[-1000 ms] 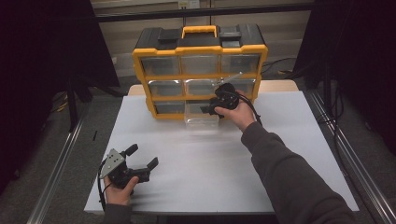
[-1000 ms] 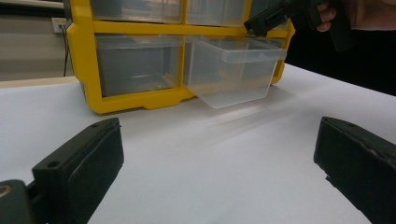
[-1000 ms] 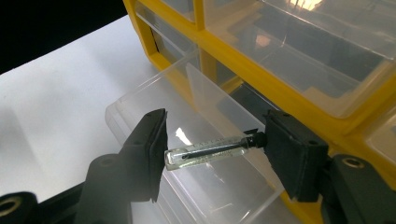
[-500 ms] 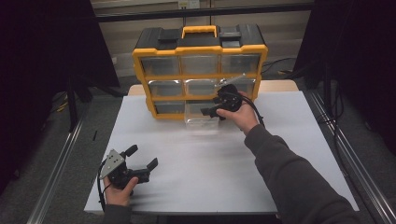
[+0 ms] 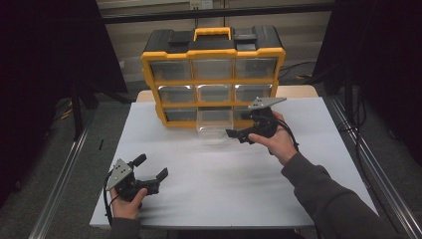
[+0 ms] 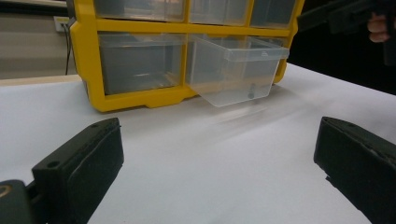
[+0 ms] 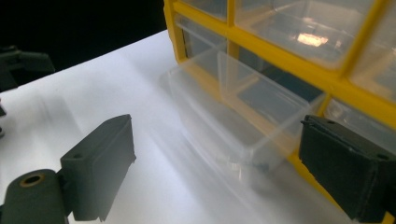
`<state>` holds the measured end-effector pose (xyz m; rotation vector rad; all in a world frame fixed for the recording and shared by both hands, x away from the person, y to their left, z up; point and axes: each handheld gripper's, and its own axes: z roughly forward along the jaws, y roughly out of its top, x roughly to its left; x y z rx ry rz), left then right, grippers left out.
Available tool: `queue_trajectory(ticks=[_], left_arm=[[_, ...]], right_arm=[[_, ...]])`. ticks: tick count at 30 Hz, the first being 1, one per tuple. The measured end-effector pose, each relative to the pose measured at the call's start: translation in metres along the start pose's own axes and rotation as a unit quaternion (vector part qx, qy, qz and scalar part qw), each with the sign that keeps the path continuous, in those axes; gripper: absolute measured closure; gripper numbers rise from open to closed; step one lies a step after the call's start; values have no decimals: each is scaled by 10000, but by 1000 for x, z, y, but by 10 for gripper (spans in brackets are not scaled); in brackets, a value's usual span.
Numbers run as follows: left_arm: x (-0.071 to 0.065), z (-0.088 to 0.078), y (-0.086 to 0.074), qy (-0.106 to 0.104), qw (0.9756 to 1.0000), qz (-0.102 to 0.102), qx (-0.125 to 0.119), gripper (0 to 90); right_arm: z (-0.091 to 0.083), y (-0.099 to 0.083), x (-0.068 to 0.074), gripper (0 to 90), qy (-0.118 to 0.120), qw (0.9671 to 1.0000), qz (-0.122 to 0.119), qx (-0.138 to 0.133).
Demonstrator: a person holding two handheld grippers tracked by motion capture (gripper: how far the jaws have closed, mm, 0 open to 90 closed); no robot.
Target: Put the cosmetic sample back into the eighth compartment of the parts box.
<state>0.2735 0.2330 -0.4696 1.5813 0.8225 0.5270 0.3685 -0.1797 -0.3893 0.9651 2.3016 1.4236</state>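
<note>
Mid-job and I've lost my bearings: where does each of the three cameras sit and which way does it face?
High view: above the person's side, looking forward and down on the organizer; both forearms, left gripper, right gripper.
Left gripper view: low over the table, facing the pulled-out drawer; own open jaws.
Right gripper view: beside that drawer; own open jaws.
All share the drawer.
</note>
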Motion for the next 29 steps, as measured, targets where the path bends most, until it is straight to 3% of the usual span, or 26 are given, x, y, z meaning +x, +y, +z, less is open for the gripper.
queue_trajectory(ticks=[6,15,25,26,29], left_arm=[[0,0,0,52,10000,56,44,15],[0,0,0,64,10000,42,31,15],[-1,0,0,64,10000,21,13,15],[0,0,0,70,10000,28,16,15],[0,0,0,74,10000,33,8,14]], right_arm=[[-29,-33,4,84,-28,9998,33,-184],[-59,-61,5,78,-85,9989,119,-437],[-96,-109,10,72,-364,9974,105,-609],[-104,-121,11,72,-492,9964,138,-680],[-110,-133,11,73,-608,9951,178,-753]])
